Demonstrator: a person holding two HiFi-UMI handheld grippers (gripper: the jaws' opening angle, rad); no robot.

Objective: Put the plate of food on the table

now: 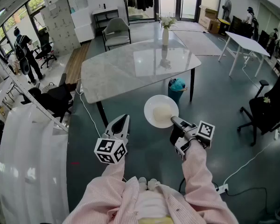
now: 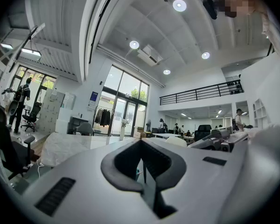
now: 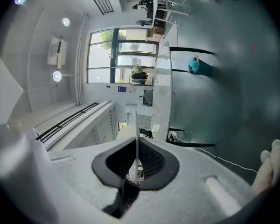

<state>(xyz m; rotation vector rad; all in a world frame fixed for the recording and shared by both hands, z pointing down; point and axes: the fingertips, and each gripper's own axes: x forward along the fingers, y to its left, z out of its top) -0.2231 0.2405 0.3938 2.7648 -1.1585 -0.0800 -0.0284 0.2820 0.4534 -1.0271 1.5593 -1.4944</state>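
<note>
1. Right claw (image 1: 173,121) is clamping the near rim of the white plate (image 1: 150,107). In the right gripper view you are seeing that rim edge-on, a thin pale blade pinched between the jaws.
2. Left claw (image 1: 121,122) is carrying nothing, with its jaws closed together, and it is pointing level beside the right one.
3. You are holding the plate in the air above the floor, just short of the worktop (image 1: 126,71). It is jutting forward from the right claw, and the worktop's near edge is lying ahead and slightly to your left, so the right hand is the nearer 1.
4. You are handling a round, shallow, smooth plate with a pale, creamy mound of food (image 1: 162,114) sitting at its middle.
5. You are facing a glossy, marble-patterned slab with rounded corners on dark legs, its long axis running across your view. A vase (image 1: 165,35) is standing near its far edge, well away from the landing area.
6. Since you are gripping only 1 edge, the plate's weight is probably levering on the jaws, so keeping it flat looks important.
</note>
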